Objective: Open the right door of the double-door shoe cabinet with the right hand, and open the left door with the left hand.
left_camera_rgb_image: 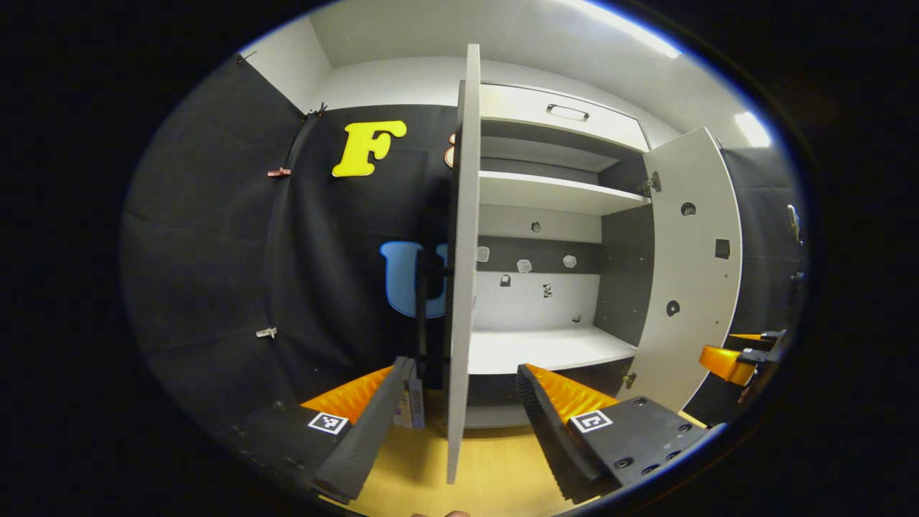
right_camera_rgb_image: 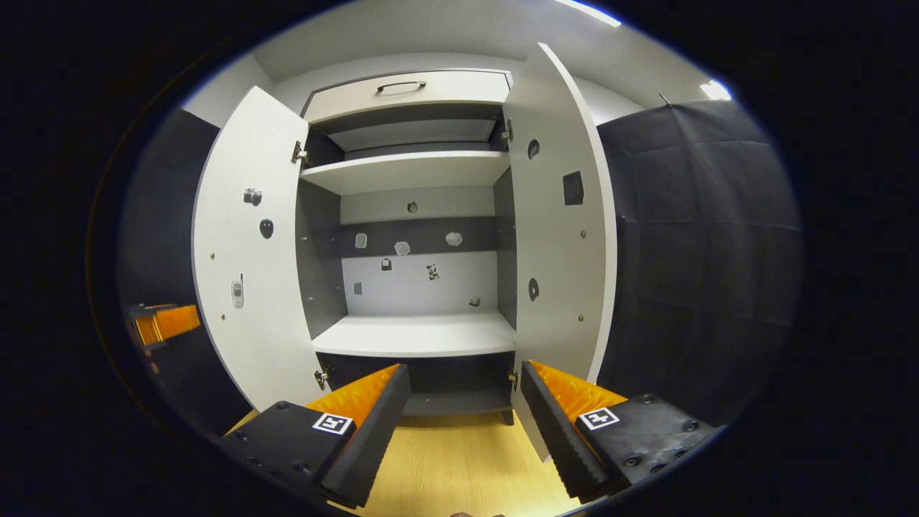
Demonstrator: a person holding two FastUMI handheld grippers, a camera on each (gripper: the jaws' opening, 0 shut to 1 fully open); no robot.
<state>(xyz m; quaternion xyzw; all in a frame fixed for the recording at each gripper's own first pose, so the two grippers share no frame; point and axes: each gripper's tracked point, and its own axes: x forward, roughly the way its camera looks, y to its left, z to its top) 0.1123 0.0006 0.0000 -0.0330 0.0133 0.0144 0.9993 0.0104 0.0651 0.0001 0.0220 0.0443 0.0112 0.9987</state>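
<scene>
The cabinet stands against the booth wall with both doors swung wide. In the right gripper view the left door and the right door flare outward on either side of bare shelves; in the left gripper view the left door shows edge-on and runs between the left gripper's fingers. The left gripper is released, its jaws spread with the door's thin edge between them and touching neither finger as far as I can tell. The right gripper is likewise released and holds nothing, with the right door's lower corner just beside one finger. By my reading, the task looks essentially done. The risk from here is mostly in backing away: a finger pulled sideways could catch the left door's edge and swing it back or strain the small metal hinges. The same goes for the right gripper brushing its door's corner. The doors are flat, smooth, pale panels with dark round fitting holes; the cabinet's side walls are dark and matte, the shelves pale, and a drawer with a slim handle sits on top. The floor below is light wood-grain.
</scene>
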